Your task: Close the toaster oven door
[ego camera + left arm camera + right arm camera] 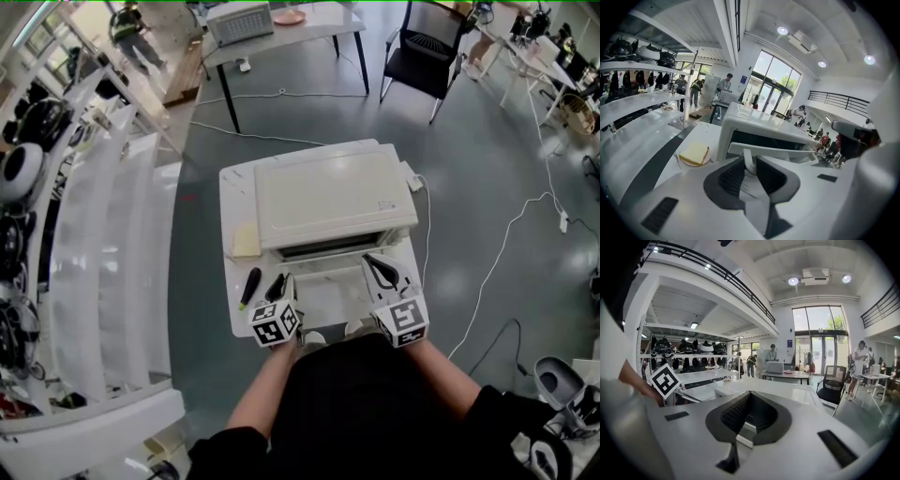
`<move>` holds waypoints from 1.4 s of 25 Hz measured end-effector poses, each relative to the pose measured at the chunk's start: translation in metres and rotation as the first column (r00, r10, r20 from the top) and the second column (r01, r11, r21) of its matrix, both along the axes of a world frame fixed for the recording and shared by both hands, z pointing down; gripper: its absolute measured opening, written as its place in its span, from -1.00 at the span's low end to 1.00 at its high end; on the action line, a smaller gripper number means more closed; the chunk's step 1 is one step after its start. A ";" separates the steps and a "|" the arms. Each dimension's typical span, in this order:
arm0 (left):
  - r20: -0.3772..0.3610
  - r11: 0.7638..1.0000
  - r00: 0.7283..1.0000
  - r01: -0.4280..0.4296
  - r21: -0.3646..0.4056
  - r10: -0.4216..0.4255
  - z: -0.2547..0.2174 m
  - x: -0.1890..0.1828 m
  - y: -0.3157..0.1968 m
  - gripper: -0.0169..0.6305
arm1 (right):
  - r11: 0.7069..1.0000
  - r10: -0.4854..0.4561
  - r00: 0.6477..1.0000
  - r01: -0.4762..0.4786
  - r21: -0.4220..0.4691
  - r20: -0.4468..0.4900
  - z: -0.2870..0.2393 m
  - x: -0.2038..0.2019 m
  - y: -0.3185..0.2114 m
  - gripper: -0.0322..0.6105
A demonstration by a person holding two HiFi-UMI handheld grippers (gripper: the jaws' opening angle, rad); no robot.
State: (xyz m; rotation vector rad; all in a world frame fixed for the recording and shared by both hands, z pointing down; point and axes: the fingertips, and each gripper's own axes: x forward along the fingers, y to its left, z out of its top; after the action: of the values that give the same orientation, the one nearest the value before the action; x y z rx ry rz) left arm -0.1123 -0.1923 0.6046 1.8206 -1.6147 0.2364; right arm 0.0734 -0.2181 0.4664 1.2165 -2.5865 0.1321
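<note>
A white toaster oven (333,197) stands on a small white table (228,202), with its door (330,289) swung down towards me. My left gripper (278,285) is at the door's left front corner. In the left gripper view its jaws are shut on a white upright part of the door handle (749,162), and the oven's dark opening (764,139) lies just beyond. At the door's right side, my right gripper (380,270) has its jaws closed on a white piece of the door handle (746,430). The oven's top (759,389) shows ahead of it.
A slice of bread on a small plate (246,241) lies left of the oven; it also shows in the left gripper view as the bread (695,153). A black pen-like object (249,287) lies on the table beside my left gripper. White shelving (103,244) runs along the left. A cable (497,262) trails across the floor on the right.
</note>
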 end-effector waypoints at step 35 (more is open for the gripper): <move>0.004 0.998 0.999 0.033 0.059 -0.034 -0.017 -0.009 -0.043 -0.67 | 0.999 0.043 0.999 -0.043 -0.003 -0.005 -0.002 0.020 -0.020 -0.83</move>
State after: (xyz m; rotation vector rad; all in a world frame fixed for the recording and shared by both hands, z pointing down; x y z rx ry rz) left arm -0.1212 -0.2354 0.5879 1.8370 -1.6707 0.1803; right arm 0.0935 -0.2381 0.4641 1.2705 -2.5562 0.1412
